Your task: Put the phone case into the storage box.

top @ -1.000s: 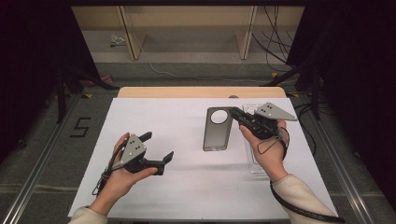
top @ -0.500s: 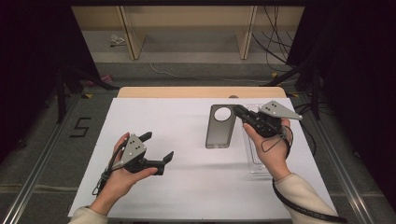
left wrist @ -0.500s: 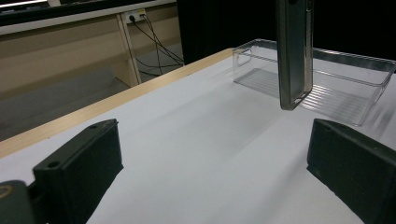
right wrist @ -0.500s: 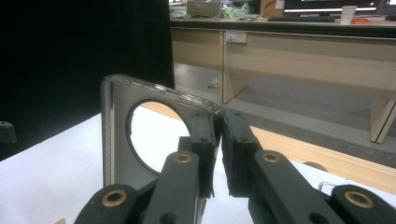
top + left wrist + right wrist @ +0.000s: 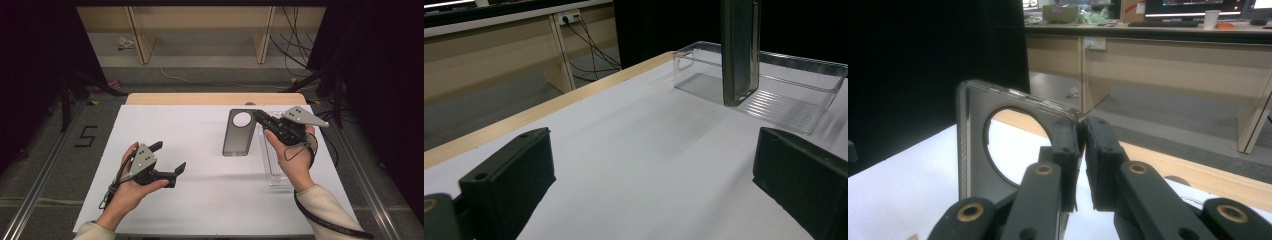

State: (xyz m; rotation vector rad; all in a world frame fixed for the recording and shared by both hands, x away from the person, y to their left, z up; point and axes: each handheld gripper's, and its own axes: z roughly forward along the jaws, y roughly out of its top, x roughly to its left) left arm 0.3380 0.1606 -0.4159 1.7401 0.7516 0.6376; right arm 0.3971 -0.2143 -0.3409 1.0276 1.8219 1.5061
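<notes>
A grey, see-through phone case (image 5: 236, 136) with a round camera hole hangs upright off the table; from the left gripper view the phone case (image 5: 739, 50) stands on end above the white surface. My right gripper (image 5: 258, 116) is shut on the case's top corner beside the hole, and in the right gripper view the gripper (image 5: 1080, 150) pinches the case (image 5: 973, 150) by its edge. My left gripper (image 5: 170, 156) rests low at the table's left, open and empty, and the left gripper view has the gripper (image 5: 649, 185) with its jaws wide apart.
A clear plastic tray (image 5: 275, 167) lies on the white table cover (image 5: 200, 205) under my right hand; the same tray (image 5: 804, 100) sits behind the hanging case. A wooden table edge (image 5: 200, 98) runs along the far side, with floor cables beyond.
My right gripper has carried the phone case slightly to the right and farther away. The left gripper has stayed in place, still open.
</notes>
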